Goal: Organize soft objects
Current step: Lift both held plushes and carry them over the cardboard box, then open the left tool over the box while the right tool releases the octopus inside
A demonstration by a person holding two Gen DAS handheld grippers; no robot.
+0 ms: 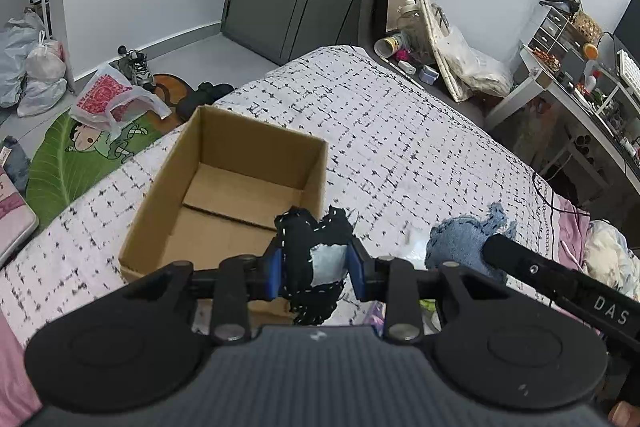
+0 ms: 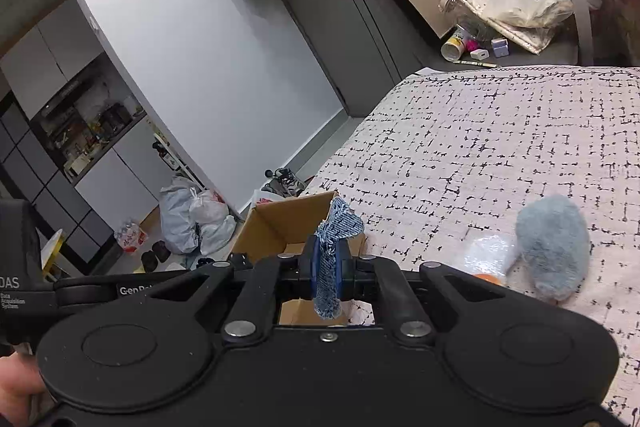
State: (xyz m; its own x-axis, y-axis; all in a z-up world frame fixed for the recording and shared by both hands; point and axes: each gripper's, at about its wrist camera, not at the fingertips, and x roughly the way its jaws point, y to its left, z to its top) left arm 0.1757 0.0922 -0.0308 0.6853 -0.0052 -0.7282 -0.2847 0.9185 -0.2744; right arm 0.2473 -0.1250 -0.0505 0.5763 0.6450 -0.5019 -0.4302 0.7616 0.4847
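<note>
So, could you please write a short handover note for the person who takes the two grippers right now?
Left gripper: shut on a black stitched cloth piece, held just over the near edge of the cardboard box.
Right gripper: shut on a denim scrap, near the box too.
Box: on the bed, looks empty.
Done: both pieces picked up.
Left: drop both into the box, then fetch the grey fluffy item lying on the bed.
</note>
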